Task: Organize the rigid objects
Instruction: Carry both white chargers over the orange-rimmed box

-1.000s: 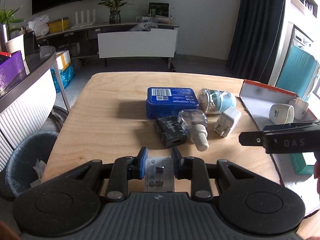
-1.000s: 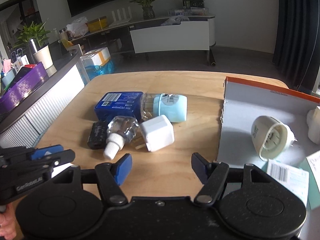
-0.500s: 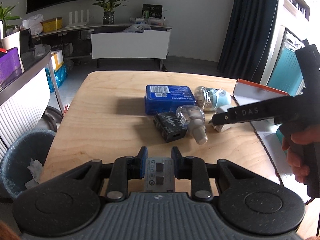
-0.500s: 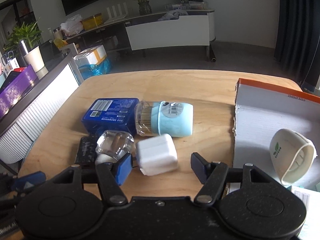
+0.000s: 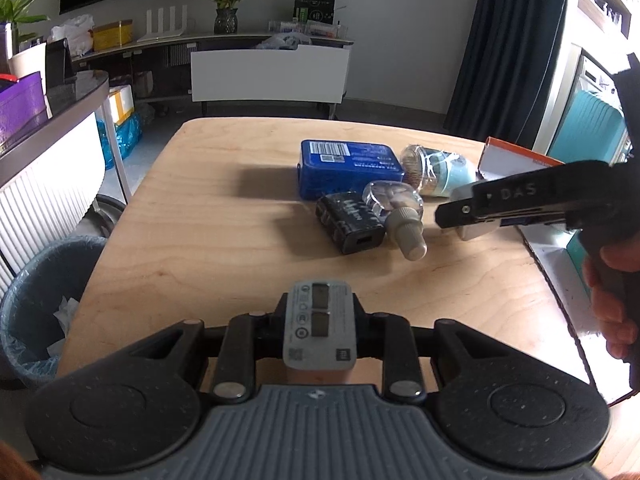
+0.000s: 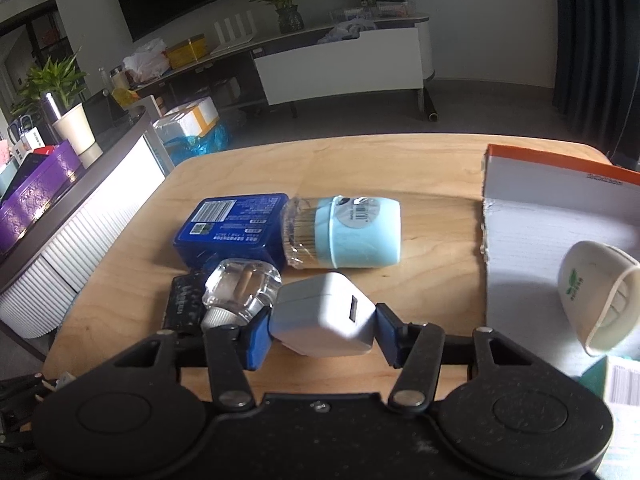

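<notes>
Right gripper [image 6: 323, 334] sits low in the centre of its frame, its blue pads having just been closing and now pinching a white charger [image 6: 322, 315] from both sides on the wooden table [image 6: 420, 160]; just left of the charger lies a clear bottle [image 6: 240, 294] against a black adapter [image 6: 182, 308]; above them a blue tin [image 6: 230, 228] touches a pale blue toothpick jar [image 6: 348, 238]; at the right edge an open cardboard box [image 6: 552, 216] holds a white cup [image 6: 596, 300]. Left gripper [image 5: 319, 326], bottom centre of its own view, is clamped tight on a small grey plug [image 5: 319, 326] raised over the near table edge; a bin [image 5: 44, 300] stands at lower left.
</notes>
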`<state>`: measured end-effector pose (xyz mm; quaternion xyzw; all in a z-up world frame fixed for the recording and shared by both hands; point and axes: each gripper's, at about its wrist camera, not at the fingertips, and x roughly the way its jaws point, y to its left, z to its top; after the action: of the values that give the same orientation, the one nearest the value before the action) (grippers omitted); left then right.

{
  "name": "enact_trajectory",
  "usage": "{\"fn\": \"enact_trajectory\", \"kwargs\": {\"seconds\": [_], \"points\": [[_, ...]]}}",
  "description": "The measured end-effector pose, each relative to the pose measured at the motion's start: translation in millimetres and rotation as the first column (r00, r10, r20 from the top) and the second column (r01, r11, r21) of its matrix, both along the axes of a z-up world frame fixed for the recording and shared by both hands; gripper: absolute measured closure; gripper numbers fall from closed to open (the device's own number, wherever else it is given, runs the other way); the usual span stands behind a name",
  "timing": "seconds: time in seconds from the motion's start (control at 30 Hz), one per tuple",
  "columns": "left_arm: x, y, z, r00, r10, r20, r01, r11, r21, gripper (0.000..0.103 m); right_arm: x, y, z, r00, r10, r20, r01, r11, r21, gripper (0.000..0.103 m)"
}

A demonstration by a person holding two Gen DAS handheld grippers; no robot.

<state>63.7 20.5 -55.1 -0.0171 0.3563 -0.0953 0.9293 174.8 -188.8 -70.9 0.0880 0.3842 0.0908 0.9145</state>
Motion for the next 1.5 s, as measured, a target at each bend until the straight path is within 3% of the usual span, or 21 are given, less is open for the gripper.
{"fn": "enact_trajectory", "kwargs": {"seconds": [0.4, 0.9, 1.5], "points": [[-5.7, -4.8, 26.1, 0.999, 0.020, 0.046, -0.020, 1.000, -0.003, 0.076, -50.7, -11.1, 38.8, 0.996, 0.009, 0.089, -0.008, 1.000, -0.011, 0.038], [-18.9, -44.8, 64.8, 0.998, 0.002, 0.059, -0.002, 1.000, 0.004, 0.076, -112.9, -39.1, 67.3, 0.988, -0.048, 0.145, 0.050, 0.999, -0.015, 0.038], [-37.0, -111.8, 79.2, 0.987, -0.140, 0.082, 0.140, 0.990, -0.001, 0.076, -163.8, -97.0, 81.7, 0.965, -0.184, 0.187, 0.190, 0.982, -0.017, 0.038]]}}
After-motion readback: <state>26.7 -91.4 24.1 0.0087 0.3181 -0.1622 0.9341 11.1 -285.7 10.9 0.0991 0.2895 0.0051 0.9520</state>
